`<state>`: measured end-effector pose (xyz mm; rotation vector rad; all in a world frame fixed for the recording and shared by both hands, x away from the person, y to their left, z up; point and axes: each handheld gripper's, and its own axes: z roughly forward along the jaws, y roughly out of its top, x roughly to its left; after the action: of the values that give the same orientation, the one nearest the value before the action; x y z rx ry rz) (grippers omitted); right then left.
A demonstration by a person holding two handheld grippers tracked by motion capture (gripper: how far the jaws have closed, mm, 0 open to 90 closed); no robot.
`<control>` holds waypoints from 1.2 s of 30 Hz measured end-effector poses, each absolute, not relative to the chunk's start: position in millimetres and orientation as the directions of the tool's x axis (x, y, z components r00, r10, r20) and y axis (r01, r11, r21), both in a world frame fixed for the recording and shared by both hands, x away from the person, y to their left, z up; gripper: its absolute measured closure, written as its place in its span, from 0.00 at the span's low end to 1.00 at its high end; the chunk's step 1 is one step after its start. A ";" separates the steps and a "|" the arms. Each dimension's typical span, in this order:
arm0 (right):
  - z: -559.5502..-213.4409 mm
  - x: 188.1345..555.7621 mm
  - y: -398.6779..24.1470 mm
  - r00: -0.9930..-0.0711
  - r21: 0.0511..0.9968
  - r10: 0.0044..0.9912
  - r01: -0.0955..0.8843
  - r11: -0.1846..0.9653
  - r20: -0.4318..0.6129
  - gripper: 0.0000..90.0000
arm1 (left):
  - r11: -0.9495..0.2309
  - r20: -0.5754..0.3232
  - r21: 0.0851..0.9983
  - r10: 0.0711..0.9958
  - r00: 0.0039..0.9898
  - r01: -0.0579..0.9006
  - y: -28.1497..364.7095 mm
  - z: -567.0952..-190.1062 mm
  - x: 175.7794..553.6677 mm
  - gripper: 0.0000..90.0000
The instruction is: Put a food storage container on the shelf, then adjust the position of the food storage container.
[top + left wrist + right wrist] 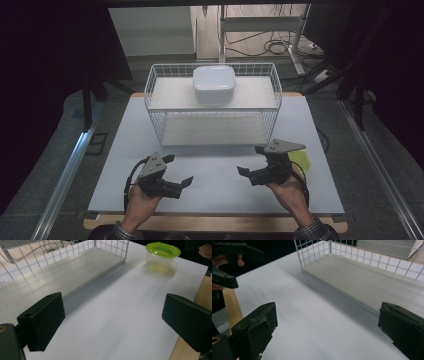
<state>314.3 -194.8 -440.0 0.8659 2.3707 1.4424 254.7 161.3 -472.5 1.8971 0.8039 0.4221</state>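
A person holds both grippers low over the white table top (pixel 215 175), in front of a white wire rack (pixel 213 107). My left gripper (pixel 179 169) is open, its jaws pointing right with nothing between them. My right gripper (pixel 251 160) is open too and faces left toward it, also empty. On the rack's upper shelf sits a white lidded box (pixel 214 84). A clear tub with a green lid (pixel 301 161) stands on the table just behind the right hand. In the left gripper view my left gripper (pixel 112 310) points past the rack's lower shelf (pixel 87 267) to the green-lidded tub (pixel 163 252).
In the right gripper view my right gripper (pixel 327 315) looks over bare table, with the rack's lower shelf (pixel 367 280) at right and the other hand's gripper (pixel 232 255) at upper left. A wooden table edge (pixel 215 224) runs along the front. Metal rails flank the table on the floor.
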 end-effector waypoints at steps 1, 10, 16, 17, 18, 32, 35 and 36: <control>-442.8 311.4 -195.4 -0.796 0.865 0.598 0.364 0.347 0.095 0.03 | -0.289 -0.057 0.892 0.693 0.719 0.349 161.6 -474.2 253.1 0.05; -464.5 298.4 -200.4 -0.787 0.841 0.614 0.377 0.389 0.069 0.03 | -0.345 0.001 0.863 0.730 0.683 0.368 172.5 -493.0 242.1 0.04; -473.8 297.7 -201.0 -0.758 0.813 0.651 0.407 0.416 0.047 0.03 | -0.344 0.006 0.865 0.735 0.678 0.365 175.0 -496.0 240.5 0.04; -474.0 298.9 -201.5 -0.751 0.808 0.658 0.420 0.414 0.053 0.01 | -0.346 0.007 0.865 0.733 0.680 0.364 174.5 -496.3 240.6 0.04; -474.1 299.9 -202.5 -0.741 0.807 0.668 0.431 0.403 0.062 0.01 | -0.350 0.006 0.862 0.730 0.684 0.367 174.2 -496.9 241.0 0.04; -461.2 314.2 -251.1 -0.613 0.808 0.787 0.496 0.316 0.069 0.61 | -0.358 -0.007 0.853 0.720 0.694 0.380 173.0 -502.5 243.9 0.04; -459.5 318.3 -266.3 -0.580 0.799 0.811 0.525 0.294 0.082 0.73 | -0.363 -0.003 0.851 0.718 0.696 0.379 172.3 -503.1 244.0 0.04; -459.3 319.6 -270.5 -0.565 0.795 0.820 0.536 0.282 0.090 0.76 | -0.364 -0.003 0.851 0.718 0.697 0.379 172.0 -503.4 244.0 0.04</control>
<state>319.6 -270.5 -459.3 1.2311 2.2199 1.1728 244.0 172.0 -503.4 1.9888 0.8433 0.4661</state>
